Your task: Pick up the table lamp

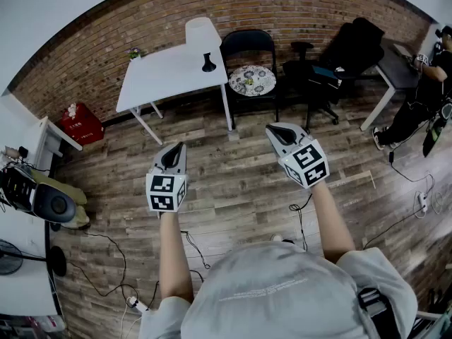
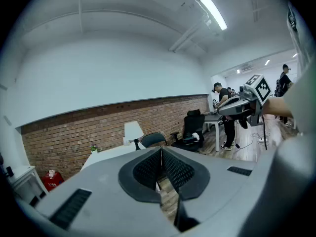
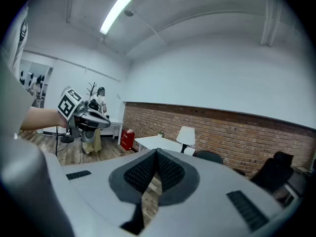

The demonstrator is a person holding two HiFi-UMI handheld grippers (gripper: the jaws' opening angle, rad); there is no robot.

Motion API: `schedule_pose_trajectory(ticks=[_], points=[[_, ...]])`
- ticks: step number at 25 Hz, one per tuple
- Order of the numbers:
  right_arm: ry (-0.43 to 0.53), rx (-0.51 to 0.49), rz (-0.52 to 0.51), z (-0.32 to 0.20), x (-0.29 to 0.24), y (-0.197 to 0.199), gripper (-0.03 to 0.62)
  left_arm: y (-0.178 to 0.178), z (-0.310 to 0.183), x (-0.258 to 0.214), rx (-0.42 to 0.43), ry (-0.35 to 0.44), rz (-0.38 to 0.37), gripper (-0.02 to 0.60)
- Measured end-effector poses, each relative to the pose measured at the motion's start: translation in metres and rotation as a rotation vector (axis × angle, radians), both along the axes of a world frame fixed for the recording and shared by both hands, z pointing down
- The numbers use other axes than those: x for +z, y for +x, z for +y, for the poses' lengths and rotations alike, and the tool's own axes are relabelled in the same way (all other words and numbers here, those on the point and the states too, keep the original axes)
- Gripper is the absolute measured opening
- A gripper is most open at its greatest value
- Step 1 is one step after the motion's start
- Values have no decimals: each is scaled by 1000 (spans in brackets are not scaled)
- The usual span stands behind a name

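Square black-and-white markers show on both grippers' cubes; print on the red box (image 1: 81,124) by the wall is too small to read. The white-shaded table lamp with a black foot (image 1: 203,37) stands at the far edge of the white rectangular worktop (image 1: 162,76), well apart from the left gripper (image 1: 176,148) and right gripper (image 1: 275,130), whose fingers are pressed together on nothing. Only the gripper views show the ceiling strip light (image 2: 213,11).

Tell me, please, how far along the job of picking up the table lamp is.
Done: nothing yet; the lamp stands untouched on the white table by the brick wall. In hand: nothing; the left tongs and right tongs are both shut and empty, held over the wooden floor short of the table. Left: approach, open one pair, grip the lamp and lift it.
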State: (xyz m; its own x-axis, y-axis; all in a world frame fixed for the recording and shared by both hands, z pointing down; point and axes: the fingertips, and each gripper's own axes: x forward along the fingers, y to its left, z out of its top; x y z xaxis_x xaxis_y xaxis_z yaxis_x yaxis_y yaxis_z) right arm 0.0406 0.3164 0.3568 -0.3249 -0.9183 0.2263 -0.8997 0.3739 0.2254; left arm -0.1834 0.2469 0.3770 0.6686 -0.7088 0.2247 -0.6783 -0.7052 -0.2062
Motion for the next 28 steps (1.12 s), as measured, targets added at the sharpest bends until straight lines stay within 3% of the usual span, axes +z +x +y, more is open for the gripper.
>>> schedule_pose_trajectory(ticks=[10, 20, 23, 28], points=[[38, -1, -43, -24, -15, 60, 0, 56, -21, -2, -11, -8, -4, 14], [12, -70, -38, -53, 2, 140, 0, 120, -30, 9, -105, -23, -14, 14], [13, -76, -71, -69, 6, 152, 2, 131, -40, 14, -98, -32, -44, 14], [4, -101, -70, -109, 13, 150, 67, 136, -81, 20, -85, -33, -55, 14]])
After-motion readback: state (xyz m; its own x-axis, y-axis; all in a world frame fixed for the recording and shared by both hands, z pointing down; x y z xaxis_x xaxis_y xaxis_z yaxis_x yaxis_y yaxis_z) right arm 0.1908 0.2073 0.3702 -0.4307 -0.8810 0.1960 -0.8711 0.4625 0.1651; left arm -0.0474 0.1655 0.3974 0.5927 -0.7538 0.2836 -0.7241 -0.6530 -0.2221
